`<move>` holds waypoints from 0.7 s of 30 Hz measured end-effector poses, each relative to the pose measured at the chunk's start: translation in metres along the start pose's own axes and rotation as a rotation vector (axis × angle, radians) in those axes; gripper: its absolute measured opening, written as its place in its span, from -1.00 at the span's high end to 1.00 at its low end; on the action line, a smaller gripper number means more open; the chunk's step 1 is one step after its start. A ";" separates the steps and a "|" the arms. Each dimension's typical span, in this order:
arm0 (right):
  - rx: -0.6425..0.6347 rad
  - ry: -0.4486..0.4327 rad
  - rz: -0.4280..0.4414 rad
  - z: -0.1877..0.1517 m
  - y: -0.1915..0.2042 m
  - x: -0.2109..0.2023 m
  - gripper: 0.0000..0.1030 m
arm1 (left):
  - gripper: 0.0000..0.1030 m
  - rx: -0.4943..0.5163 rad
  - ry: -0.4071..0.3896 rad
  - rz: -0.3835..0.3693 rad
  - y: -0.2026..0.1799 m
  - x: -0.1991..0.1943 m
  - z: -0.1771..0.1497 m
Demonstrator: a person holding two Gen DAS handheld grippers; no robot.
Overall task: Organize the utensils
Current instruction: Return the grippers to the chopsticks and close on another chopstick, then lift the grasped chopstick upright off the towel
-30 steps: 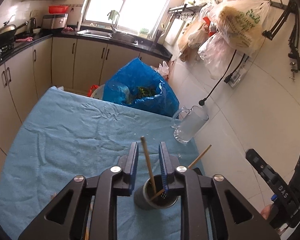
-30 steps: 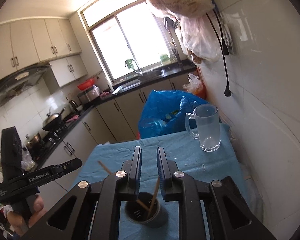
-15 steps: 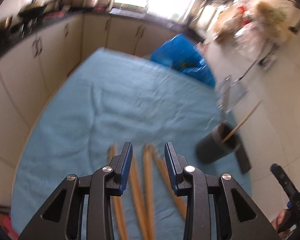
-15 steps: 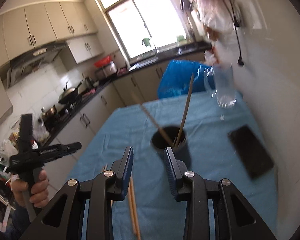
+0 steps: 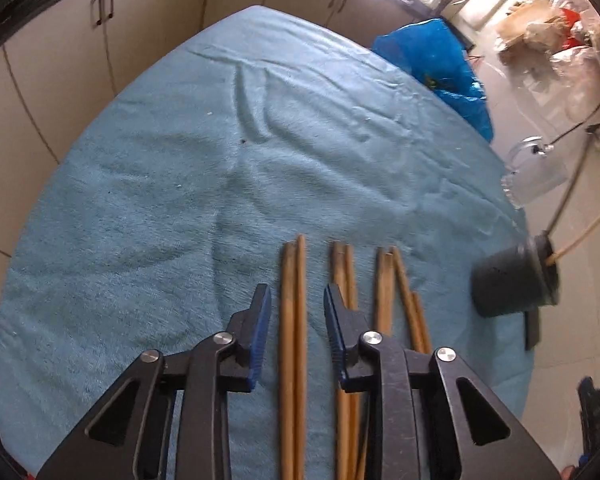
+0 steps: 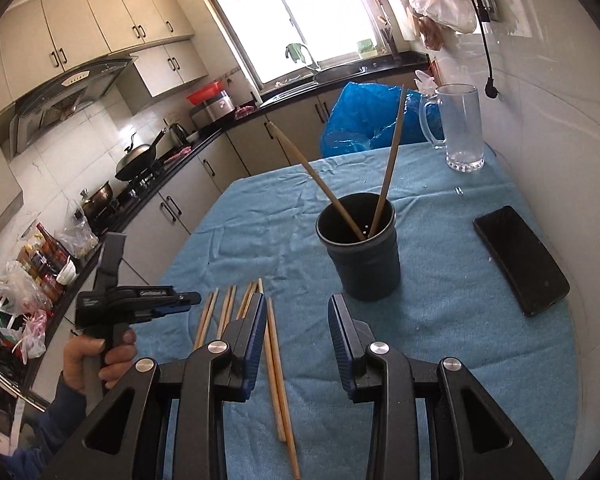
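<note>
Nine chopsticks (image 5: 294,320) flat on blue-clothed bench (image 5: 140,200); two upright in dark cup (image 6: 364,256). Phone (image 6: 520,260), glass mug (image 6: 462,128) near. Left tool (image 5: 294,312) closing, astride one pair, untouching; right tool (image 6: 298,336) narrow, empty.

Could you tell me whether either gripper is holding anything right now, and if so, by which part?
Nothing is held. The left gripper, jaws closing, straddles a pair of chopsticks without pressing them; the right gripper is open and empty.
</note>
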State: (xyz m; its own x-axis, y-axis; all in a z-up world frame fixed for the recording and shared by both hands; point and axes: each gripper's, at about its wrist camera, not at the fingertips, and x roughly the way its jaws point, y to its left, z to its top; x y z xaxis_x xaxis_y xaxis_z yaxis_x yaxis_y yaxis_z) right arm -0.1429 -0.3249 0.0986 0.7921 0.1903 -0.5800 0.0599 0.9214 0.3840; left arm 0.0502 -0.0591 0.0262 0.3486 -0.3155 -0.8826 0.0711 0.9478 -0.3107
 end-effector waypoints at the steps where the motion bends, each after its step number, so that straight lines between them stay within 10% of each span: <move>1: -0.001 0.003 0.001 -0.001 0.001 0.001 0.33 | 0.56 0.004 0.002 0.008 0.000 0.003 0.001; 21: -0.053 0.162 0.024 0.001 0.034 0.059 0.33 | 0.85 0.044 -0.025 0.031 0.030 0.010 -0.003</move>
State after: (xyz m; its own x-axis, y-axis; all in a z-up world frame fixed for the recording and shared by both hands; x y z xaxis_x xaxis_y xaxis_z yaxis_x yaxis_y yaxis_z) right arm -0.0941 -0.2830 0.0779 0.6843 0.2608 -0.6810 0.0065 0.9316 0.3633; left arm 0.0527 -0.0342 0.0072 0.3744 -0.2853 -0.8823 0.1007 0.9584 -0.2671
